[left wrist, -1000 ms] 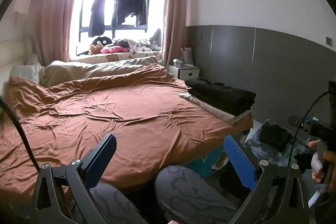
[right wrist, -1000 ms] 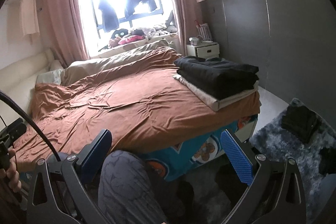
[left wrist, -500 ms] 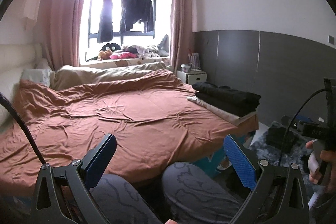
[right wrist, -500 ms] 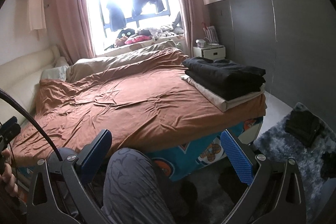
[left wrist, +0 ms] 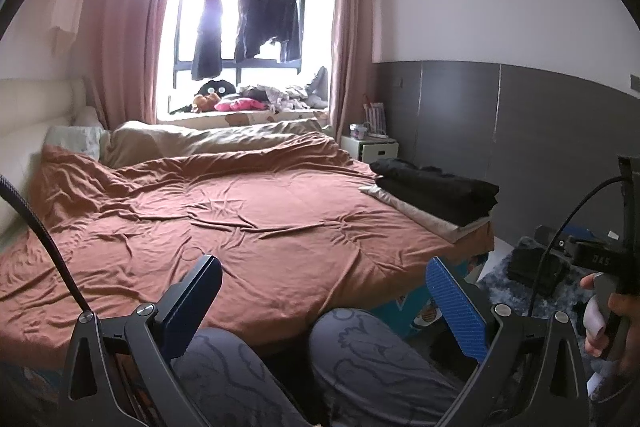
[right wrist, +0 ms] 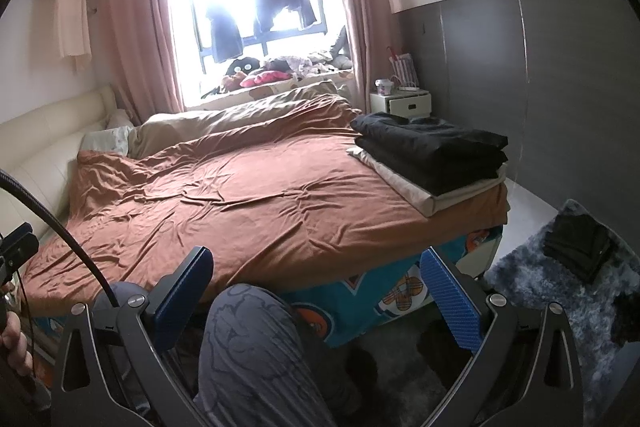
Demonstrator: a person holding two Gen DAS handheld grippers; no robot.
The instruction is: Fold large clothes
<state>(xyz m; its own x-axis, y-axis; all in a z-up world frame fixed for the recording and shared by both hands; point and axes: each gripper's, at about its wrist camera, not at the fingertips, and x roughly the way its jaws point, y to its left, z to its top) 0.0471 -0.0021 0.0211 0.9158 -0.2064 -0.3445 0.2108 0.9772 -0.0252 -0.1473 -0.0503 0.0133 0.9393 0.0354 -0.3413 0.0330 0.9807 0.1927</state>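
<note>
A stack of folded clothes, black ones [left wrist: 436, 189] [right wrist: 432, 147] on a beige one [right wrist: 432, 197], lies at the bed's near right corner. A dark garment [right wrist: 578, 247] [left wrist: 536, 267] lies on the grey shaggy rug. My left gripper [left wrist: 324, 291] is open and empty, held above the person's knees in front of the bed. My right gripper [right wrist: 316, 287] is open and empty, also above a knee, to the right of the left one. The right gripper's handle and hand show at the right edge of the left wrist view [left wrist: 600, 267].
The bed is covered by a wrinkled brown duvet [left wrist: 224, 219] [right wrist: 224, 195]. A grey shaggy rug [right wrist: 560, 291] lies on the floor right of the bed. A white nightstand [right wrist: 402, 103] stands by the grey wall. Dark clothes [left wrist: 248, 23] hang at the window.
Both grippers have tilted upward, so the bed sits lower in both views and more ceiling shows. Both stay open and empty.
</note>
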